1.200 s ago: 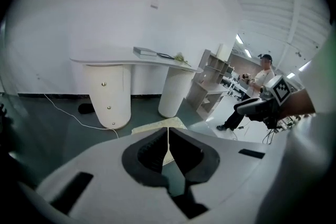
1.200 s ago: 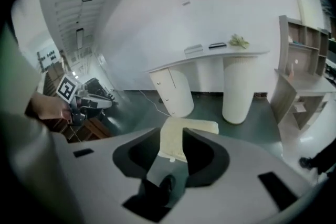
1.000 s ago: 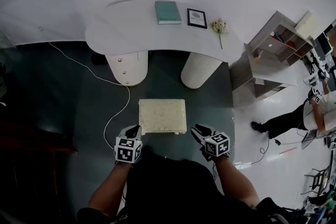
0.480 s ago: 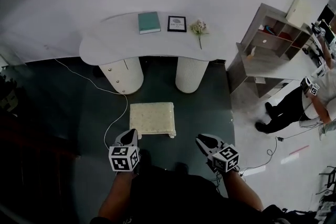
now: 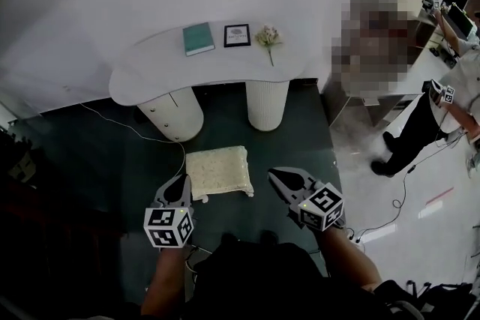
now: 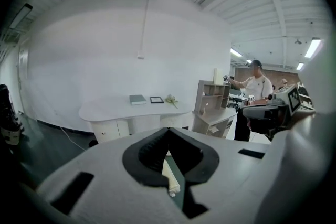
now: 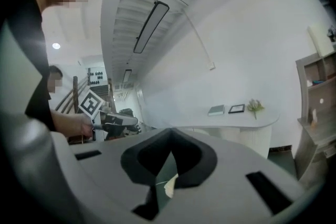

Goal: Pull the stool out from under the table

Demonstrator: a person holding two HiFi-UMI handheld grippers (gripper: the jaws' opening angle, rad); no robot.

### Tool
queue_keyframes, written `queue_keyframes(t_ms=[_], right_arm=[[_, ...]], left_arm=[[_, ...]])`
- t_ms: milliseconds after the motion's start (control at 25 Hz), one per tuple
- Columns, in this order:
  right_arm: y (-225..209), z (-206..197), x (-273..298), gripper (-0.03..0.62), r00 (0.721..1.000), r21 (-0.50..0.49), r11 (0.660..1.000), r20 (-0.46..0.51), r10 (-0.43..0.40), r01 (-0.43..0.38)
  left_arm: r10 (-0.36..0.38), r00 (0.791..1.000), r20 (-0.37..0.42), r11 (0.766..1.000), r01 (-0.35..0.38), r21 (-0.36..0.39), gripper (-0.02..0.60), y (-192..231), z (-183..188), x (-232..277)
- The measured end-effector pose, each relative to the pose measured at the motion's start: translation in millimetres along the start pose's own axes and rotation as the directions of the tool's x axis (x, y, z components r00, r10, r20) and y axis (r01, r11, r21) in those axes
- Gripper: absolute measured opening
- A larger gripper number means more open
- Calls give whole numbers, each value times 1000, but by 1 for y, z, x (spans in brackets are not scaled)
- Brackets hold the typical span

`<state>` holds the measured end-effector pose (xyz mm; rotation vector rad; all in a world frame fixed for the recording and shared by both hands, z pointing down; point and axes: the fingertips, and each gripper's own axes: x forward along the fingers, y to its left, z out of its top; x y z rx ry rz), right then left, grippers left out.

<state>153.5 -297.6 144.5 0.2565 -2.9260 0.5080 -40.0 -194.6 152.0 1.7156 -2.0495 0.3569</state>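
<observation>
We see the right gripper (image 7: 170, 135), whose fingers (image 7: 143, 159) have just been closing and meet tip to tip with nothing between them. Beyond, the white table (image 7: 252, 121) carries a book (image 7: 216, 110), a framed picture (image 7: 237, 108) and flowers (image 7: 255, 107).

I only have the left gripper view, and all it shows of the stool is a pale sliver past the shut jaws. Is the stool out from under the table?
Observer: Yes. In the head view the stool stands on the dark floor, wholly clear of the table.
Operator: Is either gripper on it?
Observer: No. The left gripper and the right gripper both hover short of its near edge, one by each near corner, apart from it.
Operator: And the right jaws?
Observer: The right gripper view shows them together. They have just been closing, with nothing between them.
</observation>
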Motion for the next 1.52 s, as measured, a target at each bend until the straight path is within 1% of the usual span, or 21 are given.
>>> queue_keyframes(t_ms=[80,160,200,280,320,360,400,480,520,560,680,800,1000,1200,1520], right_arm=[[5,23,3,5,999,4,1000,46,-6,6],[15,44,7,5,996,-7,1000,91,-4,5],[22,54,10,5,994,-32,999,107,-1,5],[38,73,14,5,992,-91,996,123,2,10],[43,80,15,5,991,-111,994,131,-4,19],[45,85,16,3,990,-118,992,141,-17,33],[44,90,17,3,988,-117,992,151,-31,49],[39,97,21,3,984,-113,991,172,-54,74],[37,99,24,3,982,-122,989,181,-57,80],[38,101,26,3,982,-139,987,183,-53,79],[45,100,32,3,985,-170,983,168,-40,69],[49,94,33,3,988,-165,984,152,-35,61],[55,78,34,3,993,-132,990,114,-30,45],[64,72,34,3,996,-128,992,84,-15,26],[75,68,34,3,996,-115,993,89,4,6]], left_arm=[[-35,999,18,999,35,27,0,-2,16,1],[-85,996,16,993,83,84,0,-3,33,3],[-104,994,16,988,101,119,0,-3,43,4],[-112,993,43,981,103,165,0,3,64,3],[-101,992,75,982,87,165,2,8,75,1],[-79,990,117,987,61,146,0,16,85,-2],[-47,985,164,994,29,108,2,25,93,-5],[20,969,245,1000,-20,0,2,45,102,-12],[34,965,261,999,-25,-40,0,50,100,-14],[35,966,256,998,-21,-56,2,53,94,-13],[30,981,192,999,-24,-36,2,54,68,-10],[38,985,169,998,-28,-57,2,55,54,-13],[40,990,138,997,-31,-64,2,54,38,-16],[38,992,122,998,-30,-61,0,52,32,-19],[25,993,116,999,-20,-43,2,45,30,-26]])
